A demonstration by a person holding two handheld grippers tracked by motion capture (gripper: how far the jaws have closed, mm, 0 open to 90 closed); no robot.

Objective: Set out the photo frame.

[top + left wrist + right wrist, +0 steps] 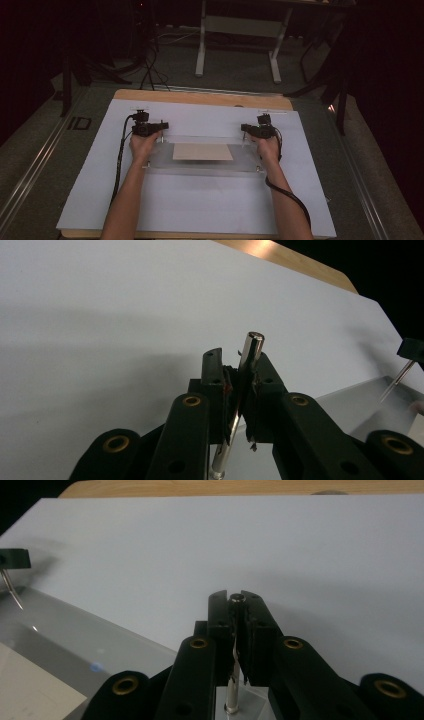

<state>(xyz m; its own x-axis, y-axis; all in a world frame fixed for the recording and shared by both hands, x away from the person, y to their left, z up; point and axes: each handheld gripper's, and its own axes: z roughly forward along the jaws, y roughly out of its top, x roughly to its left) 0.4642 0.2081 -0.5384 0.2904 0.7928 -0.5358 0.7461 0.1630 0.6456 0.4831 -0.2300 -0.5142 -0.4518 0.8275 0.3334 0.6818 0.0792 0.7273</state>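
Note:
A clear plastic plate on short metal posts lies on the white board, and a tan sheet shows at its middle. My left gripper is at the plate's far left corner. In the left gripper view that gripper is shut on a shiny metal post. My right gripper is at the far right corner. In the right gripper view it is shut on another metal post that stands on the plate. A hand holds each gripper.
The white board covers most of a wooden table. Cables trail back from both grippers along the forearms. Beyond the table, a white desk frame and dark stands rest on the floor.

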